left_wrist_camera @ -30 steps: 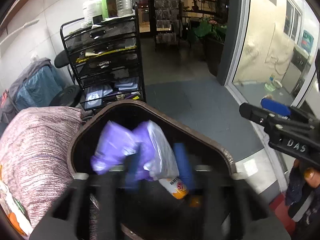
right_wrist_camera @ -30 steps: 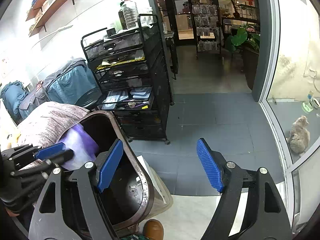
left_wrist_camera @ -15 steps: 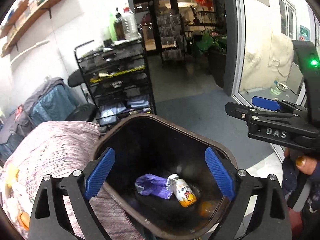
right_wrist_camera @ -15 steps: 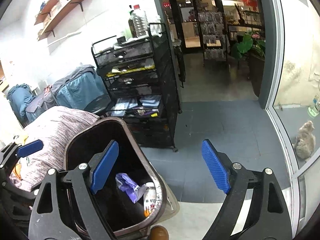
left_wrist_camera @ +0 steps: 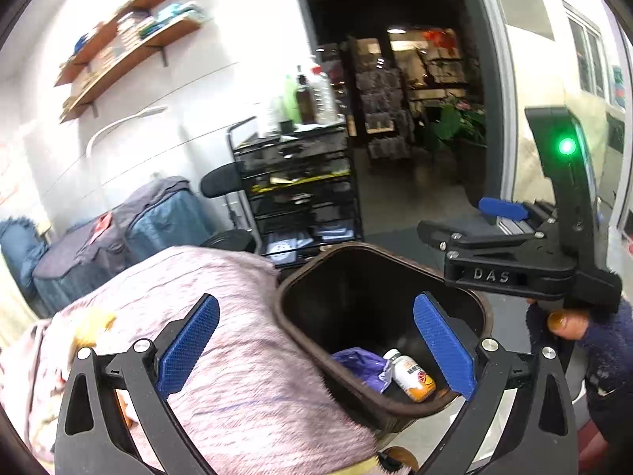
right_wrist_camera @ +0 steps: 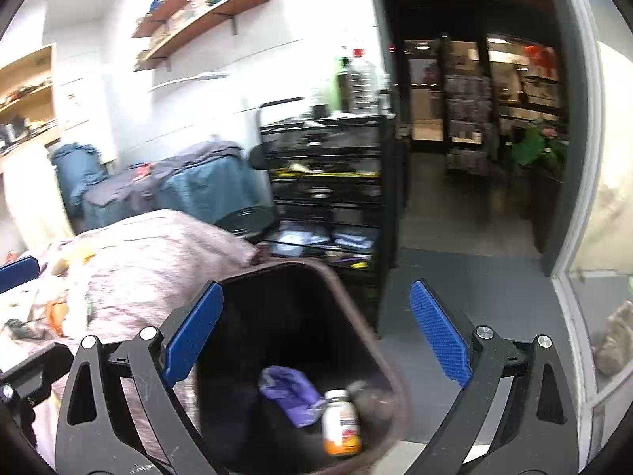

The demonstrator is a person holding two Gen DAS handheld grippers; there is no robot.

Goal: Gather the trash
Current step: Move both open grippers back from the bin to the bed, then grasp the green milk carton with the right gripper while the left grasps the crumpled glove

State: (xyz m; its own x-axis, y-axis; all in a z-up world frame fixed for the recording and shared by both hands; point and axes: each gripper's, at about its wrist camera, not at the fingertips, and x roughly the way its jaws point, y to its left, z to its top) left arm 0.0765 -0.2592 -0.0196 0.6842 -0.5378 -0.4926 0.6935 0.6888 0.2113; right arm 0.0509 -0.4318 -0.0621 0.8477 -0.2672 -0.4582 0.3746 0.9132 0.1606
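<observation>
Purple plastic bag (left_wrist_camera: 362, 366) lies crumpled at the bottom of the dark brown trash bin (left_wrist_camera: 300, 340), touching a small white bottle w/ orange base (left_wrist_camera: 411, 370) just beside it — both inside the bin. Left gripper (left_wrist_camera: 316, 348) hangs above the bin and the pinkish knit blanket (left_wrist_camera: 205, 316), jaws spread wide, nothing betw. the blue pads. Right gripper (right_wrist_camera: 316, 336) likewise wide apart, empty, over the bin's opening. Left-wrist view catches the right gripper side-on near the bin rim. Behind: black mesh drawer cart (left_wrist_camera: 300, 190) w/ bottles on top, blue-covered bundles (right_wrist_camera: 205, 186), wall shelves (right_wrist_camera: 205, 19) — cat (right_wrist_camera: 615, 340) behind the glass at right.
</observation>
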